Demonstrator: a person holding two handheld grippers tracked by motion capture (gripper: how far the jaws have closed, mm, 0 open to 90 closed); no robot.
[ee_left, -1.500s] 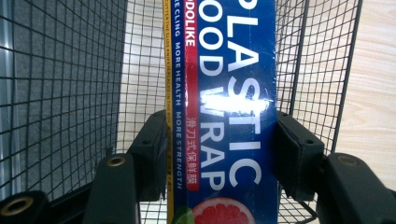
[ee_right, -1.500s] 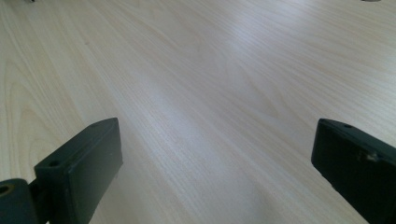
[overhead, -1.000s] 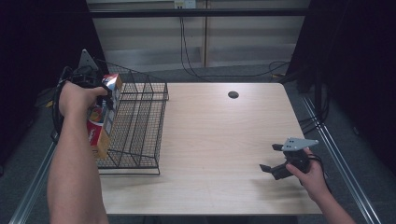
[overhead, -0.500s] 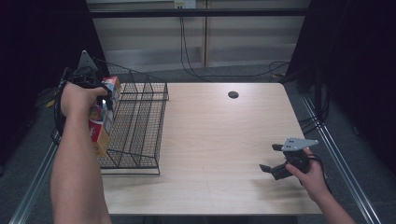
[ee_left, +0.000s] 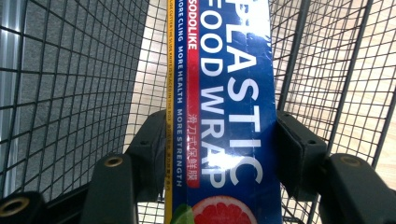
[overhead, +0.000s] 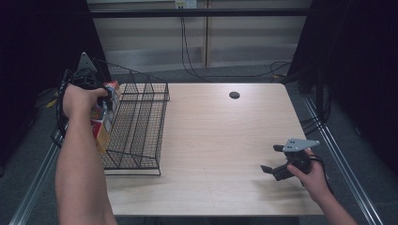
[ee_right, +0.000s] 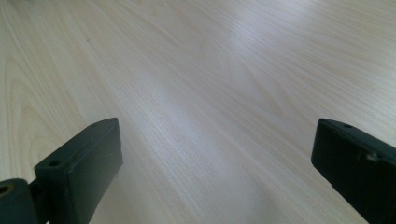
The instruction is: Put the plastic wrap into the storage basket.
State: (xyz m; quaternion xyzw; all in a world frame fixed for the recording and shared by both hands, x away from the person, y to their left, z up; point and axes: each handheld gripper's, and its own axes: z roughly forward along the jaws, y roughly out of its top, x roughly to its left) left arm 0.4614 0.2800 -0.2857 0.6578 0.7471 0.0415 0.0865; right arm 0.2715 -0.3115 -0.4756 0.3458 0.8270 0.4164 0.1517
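Pale wood table [overhead: 220,140] — dark room.

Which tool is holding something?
The left tool, over the wire basket: it pinches a blue plastic wrap box. The right tool is open, with nothing in it.

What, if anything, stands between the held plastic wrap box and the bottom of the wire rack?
Nothing visible does. The left gripper clamps the plastic wrap box, which is partly inside the wire rack, with bare mesh around it.
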